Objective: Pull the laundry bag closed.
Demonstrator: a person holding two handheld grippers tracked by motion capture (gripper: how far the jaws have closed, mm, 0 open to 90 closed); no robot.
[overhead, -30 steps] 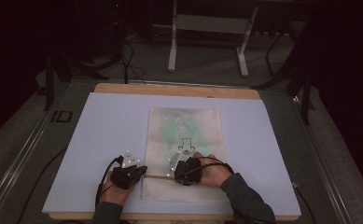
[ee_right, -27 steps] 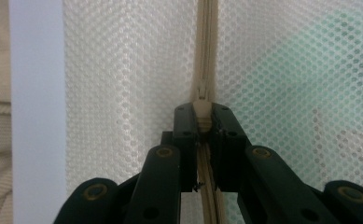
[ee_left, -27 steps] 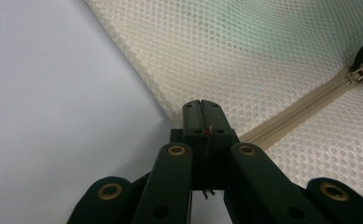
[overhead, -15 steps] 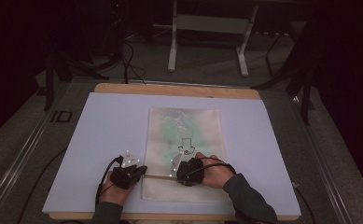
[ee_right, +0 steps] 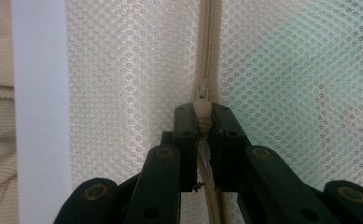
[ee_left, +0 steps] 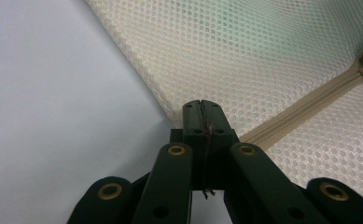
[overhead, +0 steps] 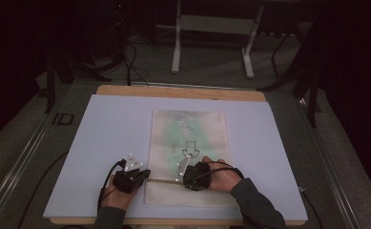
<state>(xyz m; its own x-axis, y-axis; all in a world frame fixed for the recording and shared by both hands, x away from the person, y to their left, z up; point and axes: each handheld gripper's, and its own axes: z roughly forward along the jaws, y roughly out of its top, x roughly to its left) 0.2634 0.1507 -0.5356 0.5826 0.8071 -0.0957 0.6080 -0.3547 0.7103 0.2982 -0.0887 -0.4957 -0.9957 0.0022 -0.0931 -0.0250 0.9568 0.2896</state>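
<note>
Dim, soft high view with dark surroundings; gripper views evenly lit.

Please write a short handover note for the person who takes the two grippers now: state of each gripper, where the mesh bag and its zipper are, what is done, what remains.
Left gripper: shut on the edge of the mesh bag, at the zipper's end.
Right gripper: shut on the zipper pull.
Bag lies flat on the white mat, something green inside; zipper runs across its near end.
Done: both grips are set.
Left: probably draw the pull along the zipper while the left gripper anchors the bag. Which way it must go, I cannot tell.
</note>
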